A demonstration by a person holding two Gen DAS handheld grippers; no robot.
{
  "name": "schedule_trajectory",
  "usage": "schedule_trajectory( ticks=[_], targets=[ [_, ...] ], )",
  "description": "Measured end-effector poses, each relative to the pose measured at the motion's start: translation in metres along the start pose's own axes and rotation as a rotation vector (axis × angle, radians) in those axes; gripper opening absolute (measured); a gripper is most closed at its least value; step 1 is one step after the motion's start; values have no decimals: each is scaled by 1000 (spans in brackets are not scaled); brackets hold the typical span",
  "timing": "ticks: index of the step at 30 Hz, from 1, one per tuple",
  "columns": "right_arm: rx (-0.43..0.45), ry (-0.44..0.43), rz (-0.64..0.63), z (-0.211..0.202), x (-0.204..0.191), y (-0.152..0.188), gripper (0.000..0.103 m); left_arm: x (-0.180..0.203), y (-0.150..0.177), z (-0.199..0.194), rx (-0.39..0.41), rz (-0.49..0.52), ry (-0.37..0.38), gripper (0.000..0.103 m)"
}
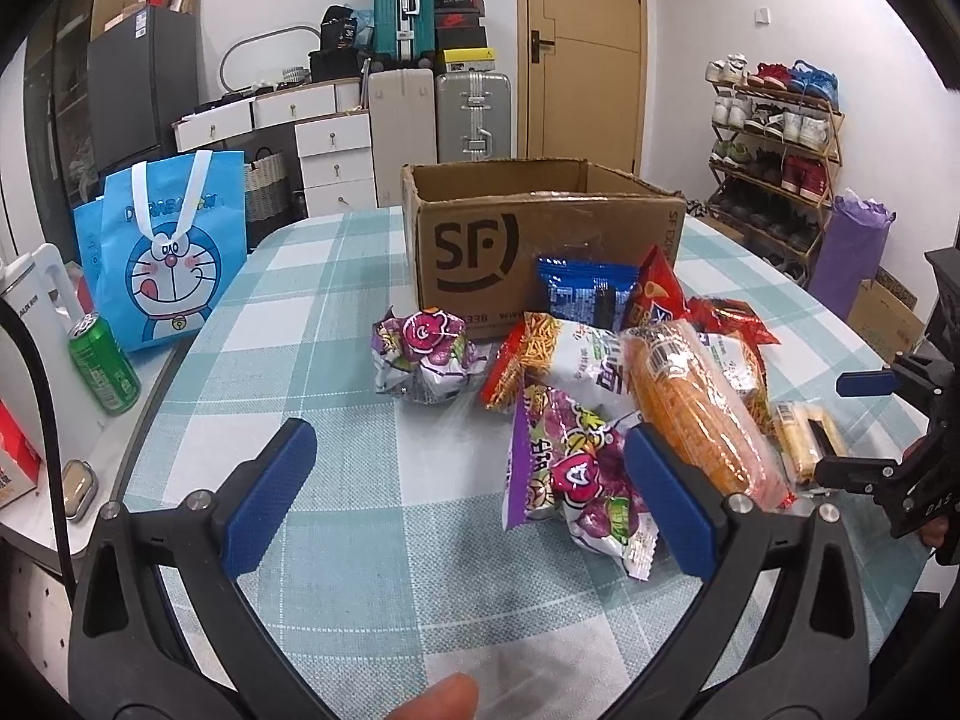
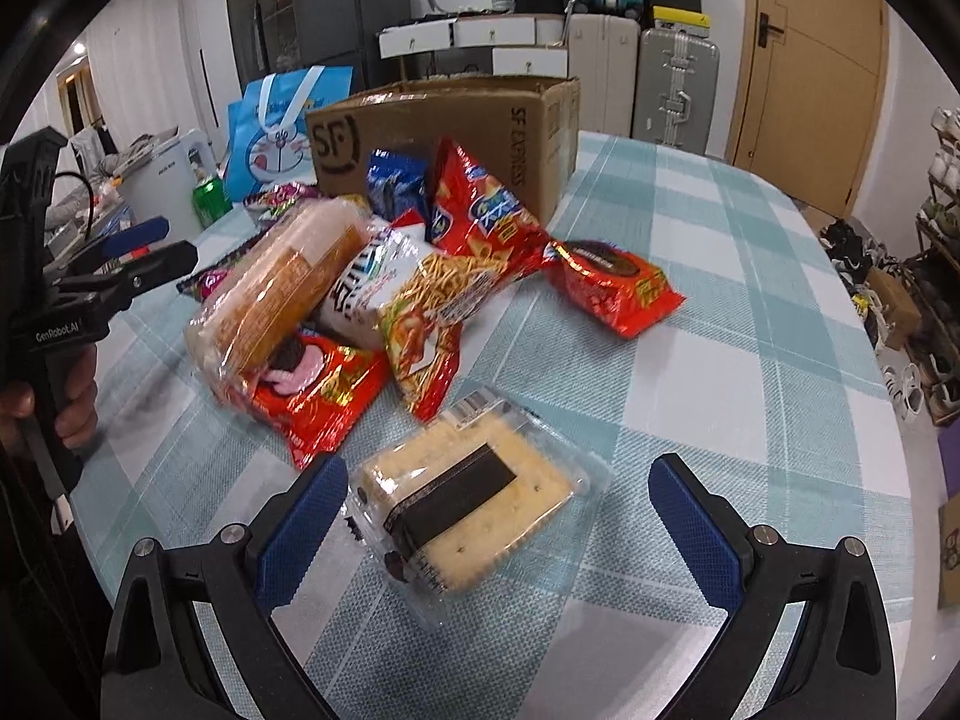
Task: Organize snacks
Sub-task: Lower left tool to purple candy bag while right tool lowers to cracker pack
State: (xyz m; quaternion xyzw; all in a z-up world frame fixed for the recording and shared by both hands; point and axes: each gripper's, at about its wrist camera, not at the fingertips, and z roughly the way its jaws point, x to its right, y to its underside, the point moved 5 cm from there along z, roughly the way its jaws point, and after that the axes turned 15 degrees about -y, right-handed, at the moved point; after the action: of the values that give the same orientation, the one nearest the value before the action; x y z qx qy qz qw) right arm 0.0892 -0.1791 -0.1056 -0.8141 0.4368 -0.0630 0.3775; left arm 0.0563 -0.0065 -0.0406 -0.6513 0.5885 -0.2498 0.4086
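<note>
On the checked table, far left, a green soda can stands just in front of a blue Doraemon bag. Next, the left tongs hover with their jaws wide apart and nothing between them, a purple candy bag lying just beside the right-hand pad. Behind it sits a crumpled purple wrapper, then the heap of snacks leaning against the open SF cardboard box, topped by a long orange-filled biscuit sleeve. Farther right, the right tongs gape open too, low over a clear cracker pack with a dark band, which lies flat between the blue pads, touching neither.
</note>
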Motion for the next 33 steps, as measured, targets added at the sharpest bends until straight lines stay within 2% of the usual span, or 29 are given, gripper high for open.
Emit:
schedule_trajectory(
  ticks=[6,11,18,24,29,31,32,33],
  targets=[
    [-77,12,-62,13,-8,4,103,5,2,1,-7,16,17,102],
    [-125,-9,-89,22,-8,2,103,5,2,1,-13,17,23,102],
    [-133,-48,-89,26,-1,-2,100,5,3,4,-27,12,32,102],
    [-146,-22,-116,29,2,-7,100,4,3,5,-37,9,39,102],
    [-139,-45,-117,35,5,-13,100,7,4,10,-58,22,42,102],
    [-133,-62,-113,36,4,-13,93,10,5,15,-84,36,38,102],
    [-129,-81,-108,35,4,-12,85,11,6,17,-96,41,39,102],
    [-121,-77,-113,34,4,-13,82,13,7,21,-114,49,45,102]
  ],
)
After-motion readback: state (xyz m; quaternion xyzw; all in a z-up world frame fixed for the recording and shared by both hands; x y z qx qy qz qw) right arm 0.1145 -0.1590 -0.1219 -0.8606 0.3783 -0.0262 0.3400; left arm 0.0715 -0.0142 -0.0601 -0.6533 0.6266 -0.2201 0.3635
